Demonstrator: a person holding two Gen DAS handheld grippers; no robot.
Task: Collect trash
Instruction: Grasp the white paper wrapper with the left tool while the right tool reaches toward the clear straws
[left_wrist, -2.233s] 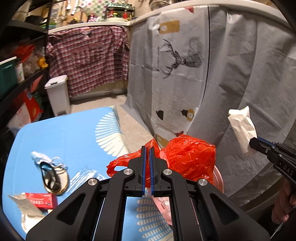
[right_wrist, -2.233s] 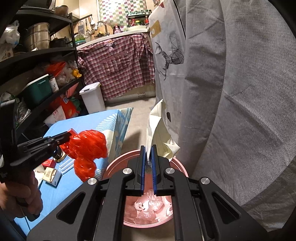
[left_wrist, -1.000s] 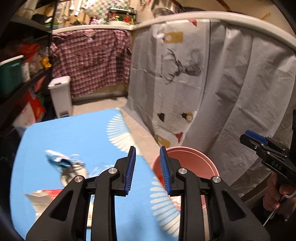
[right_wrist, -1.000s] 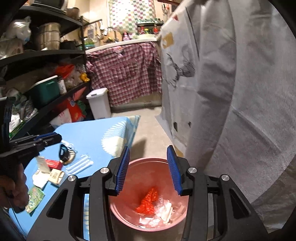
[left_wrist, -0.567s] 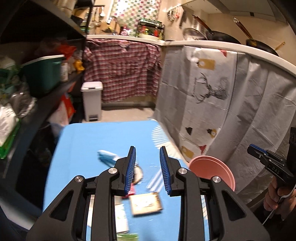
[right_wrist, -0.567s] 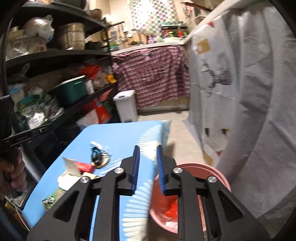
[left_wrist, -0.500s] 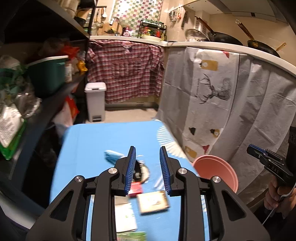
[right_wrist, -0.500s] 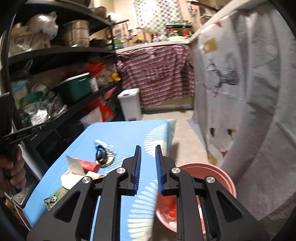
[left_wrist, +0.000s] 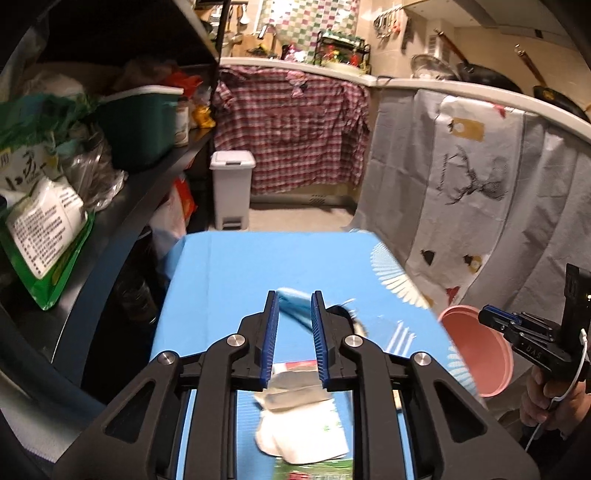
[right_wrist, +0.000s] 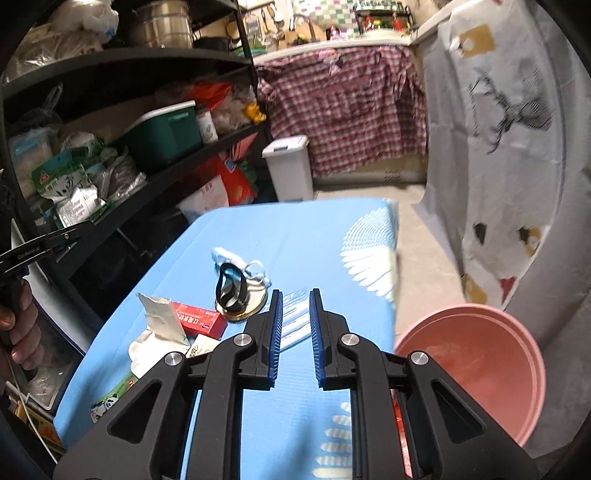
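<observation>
Trash remaining on blue table (right_wrist: 314, 229): face mask (right_wrist: 236, 264), red box (right_wrist: 201, 319), crumpled tissue (right_wrist: 155, 332), wrappers. Pink bin (right_wrist: 476, 362) stood beside the table, partly filled. Left gripper (left_wrist: 294, 334) and right gripper (right_wrist: 295, 325) were both narrowly parted, the left's jaws having just been closing, both holding nothing.

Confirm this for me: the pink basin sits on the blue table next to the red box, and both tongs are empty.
Not quite. The pink basin is not on the blue table; the right wrist view shows it on the floor beside the table's edge. The red box does lie on the table, and the left tongs and right tongs are both empty.
</observation>
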